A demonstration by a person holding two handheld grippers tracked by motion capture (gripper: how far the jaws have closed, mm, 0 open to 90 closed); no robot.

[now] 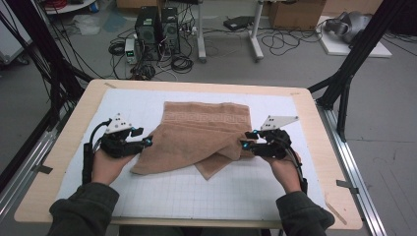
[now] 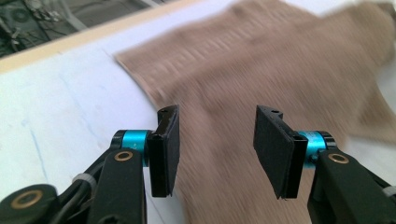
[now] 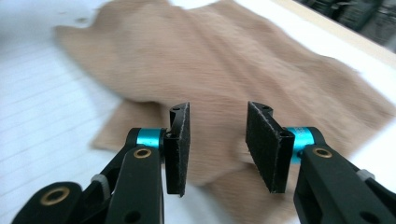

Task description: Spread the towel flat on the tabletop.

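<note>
Towel (image 1: 199, 140) lies half-folded at the desk (image 1: 69, 147) centre, near corners crossed over. Left claw (image 1: 146, 139) and right claw (image 1: 246, 141) stand released at its side edges, nothing between the pads. Next move, judged: regrip and flatten the fold.

Even indoor light; blurred gripper views
</note>
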